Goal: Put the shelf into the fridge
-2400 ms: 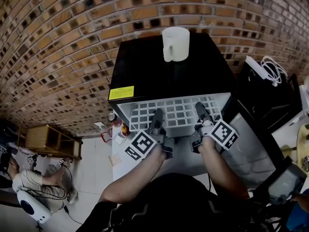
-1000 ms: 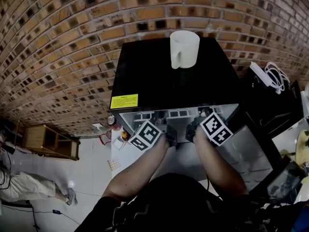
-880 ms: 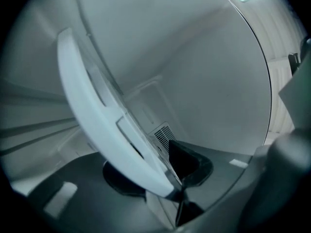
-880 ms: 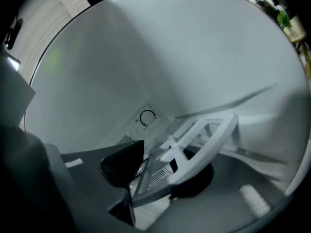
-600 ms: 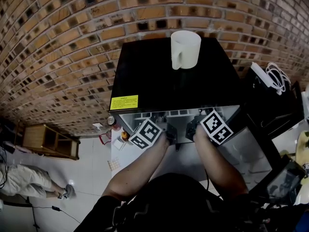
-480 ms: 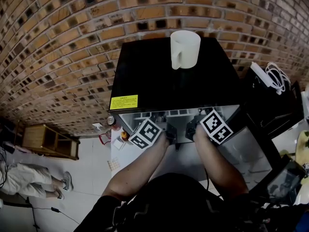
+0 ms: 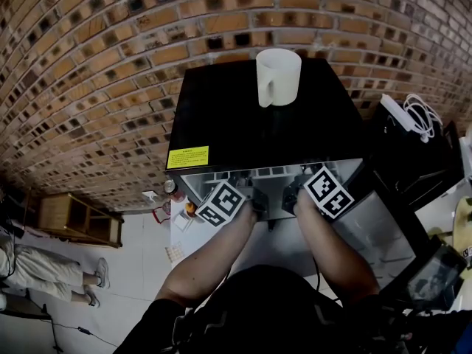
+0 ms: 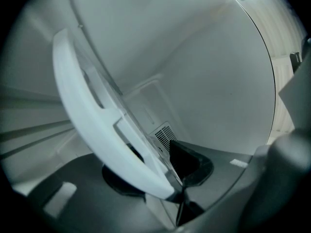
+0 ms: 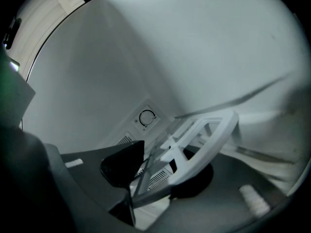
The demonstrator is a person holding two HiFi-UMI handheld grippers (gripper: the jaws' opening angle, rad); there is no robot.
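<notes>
The shelf (image 7: 273, 173), jutting out before, now sits deep inside the fridge (image 7: 221, 116); the left hand-held gripper (image 8: 154, 174) has just been spreading, the right hand-held gripper (image 9: 158, 174) stands spread, the shelf's near rim loose between each pair of jaws; placing looks nearly finished.

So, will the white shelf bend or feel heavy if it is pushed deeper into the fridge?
Probably stiff: the shelf has a thick moulded rim. Likely light for its size, since the right gripper view shows open cut-outs in it. It should slide easily, as the fridge walls look smooth.
</notes>
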